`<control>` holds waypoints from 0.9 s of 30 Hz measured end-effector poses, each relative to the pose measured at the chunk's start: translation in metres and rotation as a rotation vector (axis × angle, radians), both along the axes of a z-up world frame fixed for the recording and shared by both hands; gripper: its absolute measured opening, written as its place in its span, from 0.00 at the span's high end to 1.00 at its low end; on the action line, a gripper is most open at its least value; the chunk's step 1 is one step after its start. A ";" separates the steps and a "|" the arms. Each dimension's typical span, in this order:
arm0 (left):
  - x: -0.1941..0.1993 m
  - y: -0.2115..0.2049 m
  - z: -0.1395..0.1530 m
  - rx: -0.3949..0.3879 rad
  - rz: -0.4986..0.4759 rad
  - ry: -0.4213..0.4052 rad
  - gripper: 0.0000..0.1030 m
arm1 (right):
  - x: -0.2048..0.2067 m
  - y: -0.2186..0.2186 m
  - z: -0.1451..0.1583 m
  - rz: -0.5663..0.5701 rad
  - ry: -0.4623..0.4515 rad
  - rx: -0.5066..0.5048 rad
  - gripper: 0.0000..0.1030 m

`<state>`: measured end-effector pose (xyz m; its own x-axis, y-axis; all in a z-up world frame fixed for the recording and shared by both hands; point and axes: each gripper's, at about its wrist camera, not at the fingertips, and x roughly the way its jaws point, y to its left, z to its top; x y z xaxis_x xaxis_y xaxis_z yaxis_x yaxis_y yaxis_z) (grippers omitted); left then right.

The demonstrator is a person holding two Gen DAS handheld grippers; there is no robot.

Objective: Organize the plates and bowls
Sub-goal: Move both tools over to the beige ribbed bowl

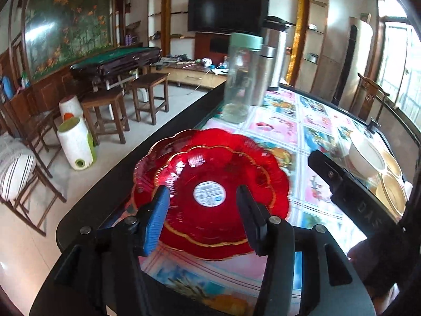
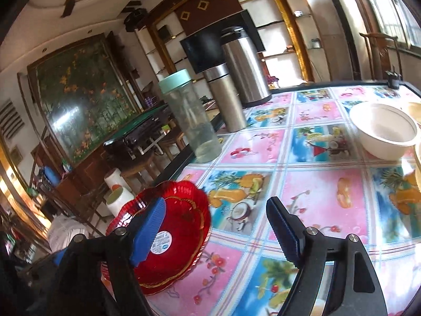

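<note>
**Living-room table, red plate between left jaws, nothing gripped yet**

Patterned fruit-print tablecloth (image 1: 279, 129) under everything, glossy, likely slick.

Nearest: left gripper (image 1: 204, 218), jaws apart, nothing clamped. Red plate (image 1: 210, 192) directly ahead of and below the gap between the jaws, scalloped gold-trimmed rim, white sticker at centre. Looks like more than one stacked; count unclear. Judged thin moulded plastic or glass: light, stiff, slippery, rim possibly brittle. Best hold: pinch on the near rim edge, not the smooth centre. Blurred here, so contact with fingers not confirmable.

Right gripper (image 2: 218, 226), jaws wide apart, empty, bare cloth in the gap. Same plate off to the left of the left-hand jaw, near the table's dark edge (image 1: 147, 142).

Further ahead, right of the jaws: white bowl (image 2: 384, 131), upright, empty, probably light paper or plastic; tan bowls (image 1: 392, 184) just beside it, partly cut off.

Far ahead: clear jar with mint lid (image 2: 192, 121), steel flask (image 2: 226, 97), larger steel thermos (image 2: 244, 65), all upright, well apart from the plate.

Beyond table: wooden stools (image 1: 150, 97), green-topped games table (image 1: 118, 58), wall TV (image 1: 226, 13), floral mural (image 1: 68, 18).
</note>
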<state>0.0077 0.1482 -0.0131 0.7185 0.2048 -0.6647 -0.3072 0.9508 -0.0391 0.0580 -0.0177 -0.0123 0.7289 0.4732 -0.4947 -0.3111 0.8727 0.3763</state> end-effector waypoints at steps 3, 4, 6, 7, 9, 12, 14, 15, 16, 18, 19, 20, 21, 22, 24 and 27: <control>0.002 -0.014 0.004 0.022 -0.034 0.004 0.47 | -0.001 -0.017 0.005 -0.027 -0.004 0.007 0.21; 0.002 -0.019 0.004 0.030 -0.046 0.005 0.44 | -0.001 -0.025 0.006 -0.037 -0.010 0.003 0.21; 0.004 -0.031 0.004 0.048 -0.071 0.009 0.43 | -0.001 -0.041 0.012 -0.062 -0.030 -0.010 0.21; 0.005 -0.036 0.004 0.051 -0.082 0.012 0.43 | -0.002 -0.051 0.014 -0.076 -0.039 -0.016 0.21; 0.010 -0.050 0.004 0.053 -0.123 0.031 0.43 | -0.002 -0.076 0.017 -0.103 -0.049 -0.013 0.21; 0.019 -0.075 0.004 0.044 -0.197 0.055 0.43 | 0.000 -0.119 0.022 -0.155 -0.055 -0.006 0.21; 0.027 -0.096 0.007 0.024 -0.264 0.074 0.43 | 0.002 -0.153 0.026 -0.185 -0.054 0.006 0.21; 0.033 -0.104 0.009 0.014 -0.294 0.085 0.43 | 0.002 -0.173 0.028 -0.204 -0.056 0.017 0.20; 0.040 -0.114 0.011 -0.007 -0.332 0.099 0.43 | 0.003 -0.191 0.030 -0.224 -0.058 0.025 0.20; 0.051 -0.134 0.016 -0.044 -0.392 0.116 0.42 | 0.004 -0.229 0.034 -0.254 -0.052 0.052 0.20; 0.061 -0.144 0.018 -0.069 -0.430 0.132 0.40 | 0.004 -0.248 0.035 -0.258 -0.043 0.074 0.20; 0.067 -0.153 0.020 -0.089 -0.453 0.145 0.39 | 0.005 -0.265 0.036 -0.259 -0.032 0.094 0.20; 0.076 -0.163 0.021 -0.121 -0.482 0.161 0.37 | 0.006 -0.286 0.035 -0.268 -0.019 0.119 0.20; 0.085 -0.172 0.022 -0.153 -0.507 0.177 0.35 | 0.006 -0.302 0.034 -0.279 -0.006 0.141 0.20; 0.102 -0.192 0.017 -0.215 -0.550 0.216 0.34 | 0.007 -0.331 0.028 -0.290 0.033 0.176 0.19; 0.126 -0.219 0.000 -0.294 -0.576 0.297 0.34 | 0.013 -0.360 0.017 -0.285 0.123 0.210 0.19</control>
